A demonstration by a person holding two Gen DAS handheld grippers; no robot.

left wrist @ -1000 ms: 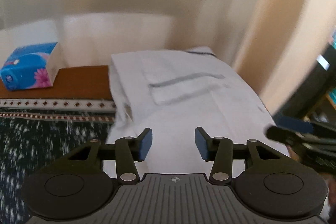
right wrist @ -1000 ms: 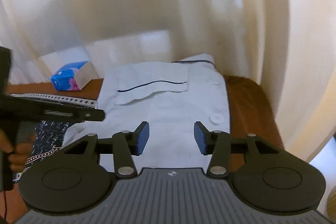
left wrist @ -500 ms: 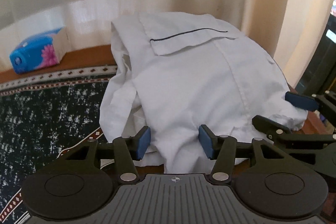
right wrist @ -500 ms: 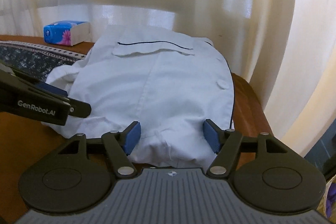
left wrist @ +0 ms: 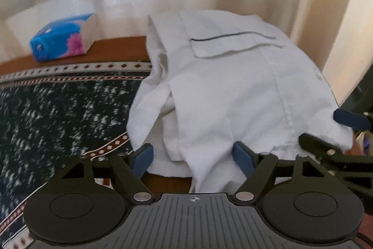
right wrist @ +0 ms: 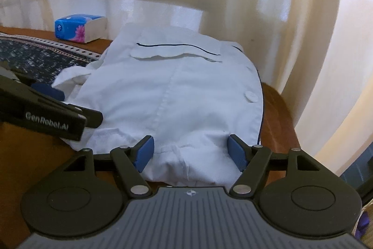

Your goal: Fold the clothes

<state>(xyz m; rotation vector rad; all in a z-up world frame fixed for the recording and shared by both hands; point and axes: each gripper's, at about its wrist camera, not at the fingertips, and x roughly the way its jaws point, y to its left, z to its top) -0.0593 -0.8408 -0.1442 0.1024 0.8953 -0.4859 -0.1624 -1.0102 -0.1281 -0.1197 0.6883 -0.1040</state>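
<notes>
The shirt [right wrist: 177, 95], soft and limp (likely to sag and slide), lies at the table's [right wrist: 275, 109] right end, near hem best pinched at both corners: left gripper [left wrist: 193, 159] opening, right gripper [right wrist: 191, 151] open, both straddling cloth ungripped, with room leftward over the runner [left wrist: 58, 113].

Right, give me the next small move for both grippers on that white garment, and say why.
Probably ease both a little further forward and down, then close on the near hem. The left gripper, its jaws opening, and the right gripper, jaws apart, each have the near edge of the white garment between their blue pads, which do not yet press on the cloth.
</notes>
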